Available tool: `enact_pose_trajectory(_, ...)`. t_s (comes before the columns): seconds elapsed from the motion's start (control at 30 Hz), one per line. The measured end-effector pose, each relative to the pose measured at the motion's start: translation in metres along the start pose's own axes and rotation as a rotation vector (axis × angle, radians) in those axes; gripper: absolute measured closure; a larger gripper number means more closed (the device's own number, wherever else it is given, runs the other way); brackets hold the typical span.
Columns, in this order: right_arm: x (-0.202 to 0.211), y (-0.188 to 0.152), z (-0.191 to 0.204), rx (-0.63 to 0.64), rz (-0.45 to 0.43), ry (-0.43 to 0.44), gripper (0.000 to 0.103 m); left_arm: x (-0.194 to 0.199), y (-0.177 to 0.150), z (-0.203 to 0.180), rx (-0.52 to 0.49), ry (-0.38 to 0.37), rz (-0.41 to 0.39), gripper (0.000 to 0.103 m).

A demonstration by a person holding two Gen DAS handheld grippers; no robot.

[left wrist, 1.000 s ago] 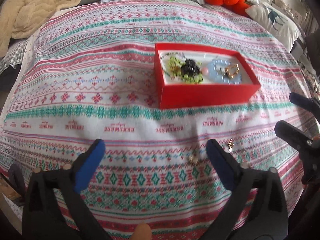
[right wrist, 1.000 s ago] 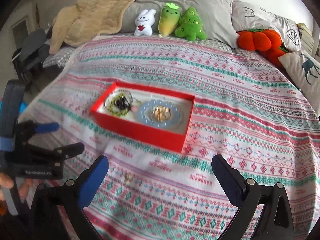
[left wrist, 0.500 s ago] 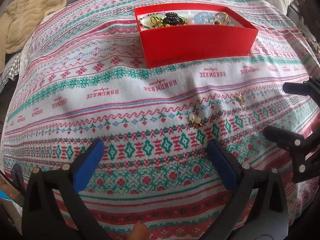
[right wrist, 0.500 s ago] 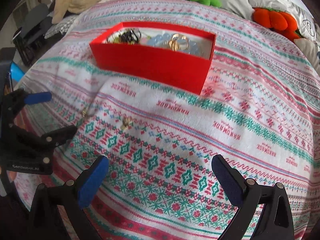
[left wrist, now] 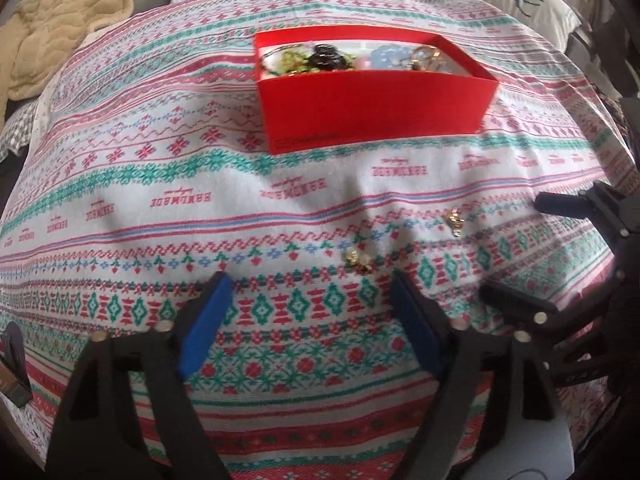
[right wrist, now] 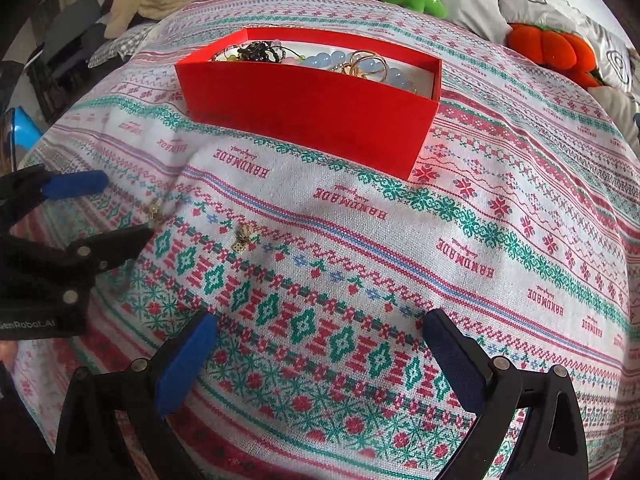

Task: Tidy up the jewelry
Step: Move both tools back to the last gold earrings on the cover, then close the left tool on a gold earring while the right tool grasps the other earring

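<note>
Left gripper (left wrist: 308, 320): its jaws are wide apart and hold nothing; it hovers low over the patterned bedspread (left wrist: 160, 184).
Right gripper (right wrist: 316, 354): also spread wide and with nothing in it, low over the same cloth.
Nearer gold piece (left wrist: 358, 260): a small gold earring or charm, lying loose on the cloth just beyond the left gripper's fingertips, a little toward its right finger. In the right wrist view the same piece (right wrist: 245, 236) is to the far left of the right gripper.
Second gold piece (left wrist: 455, 220): farther and more to the right in the left wrist view, near the upper finger of the right gripper, which enters there from the right side.
Key relation: the nearer piece is almost straight ahead of the left gripper, so I judge the left hand is better placed for it. The second piece lies between the two tools; which is closer I cannot tell.
Long axis: the pieces are too small to tell this surely.
Red box (left wrist: 376, 120): open, on the far side of the cloth, well apart from both loose pieces. It already has bead bracelets (right wrist: 332, 60) and gold rings (right wrist: 366, 65) inside.
Next move, as I judge: go forward and down, then close on the nearer piece.
</note>
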State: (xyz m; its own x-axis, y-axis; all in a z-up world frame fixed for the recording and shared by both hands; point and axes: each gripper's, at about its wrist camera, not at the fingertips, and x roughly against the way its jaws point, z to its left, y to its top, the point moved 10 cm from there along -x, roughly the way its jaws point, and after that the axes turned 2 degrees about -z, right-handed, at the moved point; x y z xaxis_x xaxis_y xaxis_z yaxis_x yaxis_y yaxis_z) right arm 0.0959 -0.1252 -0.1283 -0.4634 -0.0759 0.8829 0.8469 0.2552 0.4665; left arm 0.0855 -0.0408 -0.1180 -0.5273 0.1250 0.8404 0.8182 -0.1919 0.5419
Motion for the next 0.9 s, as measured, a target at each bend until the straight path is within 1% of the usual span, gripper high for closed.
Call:
enact_pose_trajectory(0.07, 0.001, 0.0, 0.001, 0.0, -0.003, -0.002, 0.0, 0.002, 0.001, -0.007, -0.004, -0.021, -0.004, 0.044)
enact_pose_trajectory(0.1, 0.001, 0.0, 0.0, 0.0, -0.005, -0.001, 0.0, 0.003, 0.001, -0.01, -0.004, -0.033, -0.003, 0.047)
enact_pose_trajectory(0.17, 0.002, 0.0, 0.0, 0.0, -0.01, -0.001, 0.0, 0.003, 0.003, -0.014, -0.006, -0.052, -0.003, 0.059)
enact_pose_trajectory(0.27, 0.003, 0.0, 0.0, 0.001, -0.017, -0.003, 0.0, 0.0, 0.007, -0.018, -0.013, -0.071, 0.006, 0.069)
enact_pose_trajectory(0.37, 0.004, -0.001, 0.001, 0.001, -0.022, -0.006, 0.0, -0.001, 0.009, -0.022, -0.013, -0.092, 0.012, 0.076)
enact_pose_trajectory(0.5, 0.004, -0.001, 0.001, -0.001, -0.023, -0.009, 0.0, -0.002, 0.008, -0.025, -0.014, -0.099, 0.016, 0.081)
enact_pose_trajectory(0.57, 0.004, -0.001, 0.002, -0.004, -0.021, -0.012, 0.0, -0.002, 0.008, -0.025, -0.016, -0.089, 0.017, 0.094)
enact_pose_trajectory(0.67, 0.004, 0.0, 0.003, -0.007, -0.016, -0.018, 0.0, -0.002, 0.01, -0.025, -0.009, -0.077, 0.02, 0.1)
enact_pose_trajectory(0.9, 0.001, 0.007, 0.004, -0.004, -0.001, -0.002, 0.0, 0.004, 0.01, -0.006, 0.043, -0.059, 0.022, 0.102)
